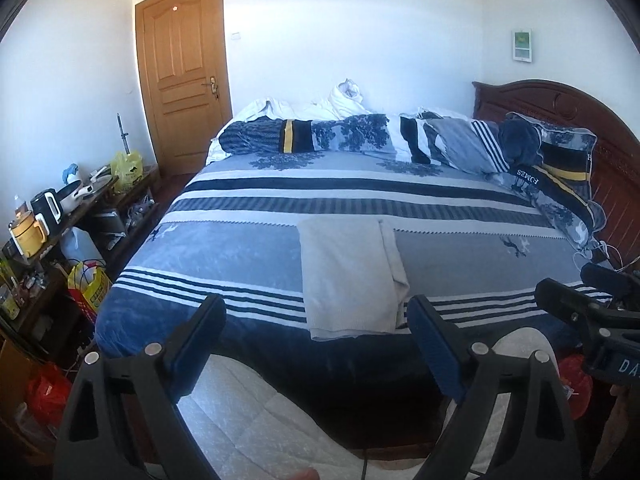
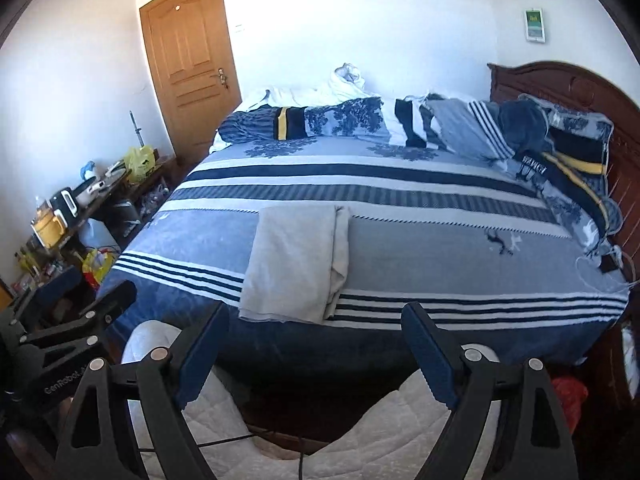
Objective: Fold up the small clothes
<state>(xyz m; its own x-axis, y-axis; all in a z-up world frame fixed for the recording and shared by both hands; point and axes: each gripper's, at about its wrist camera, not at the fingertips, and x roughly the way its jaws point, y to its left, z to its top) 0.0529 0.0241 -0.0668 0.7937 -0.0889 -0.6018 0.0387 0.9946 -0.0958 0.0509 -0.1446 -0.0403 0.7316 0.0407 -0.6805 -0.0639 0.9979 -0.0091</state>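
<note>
Both tongs stand wide with nothing between their blue pads. In the left wrist view the left tongs (image 1: 316,328) frame the near edge of the bed (image 1: 248,280) from above, clear of the cloth; the right tongs (image 2: 316,336) do the same in the right wrist view. Each pair also shows in the other's view: the right tongs at about 3 o'clock in the left view, the left tongs at about 9 o'clock in the right view, both off the bed.

Just beyond the pads, toward 12 o'clock, lies the pale grey garment (image 1: 348,276) on the striped blue bedcover. It lies flat as a neat tall rectangle, its near edge by the bed's near edge. Along its right side, at about 3 o'clock, a narrower layer shows, so it appears folded over at least once.

My judgement: the fold on this piece looks finished or nearly so, and it has been released. What may remain is one more fold across to make it shorter. No other small clothes waiting to be folded can be told apart; the heap (image 2: 344,92) at 12 o'clock looks like bedding.
</note>
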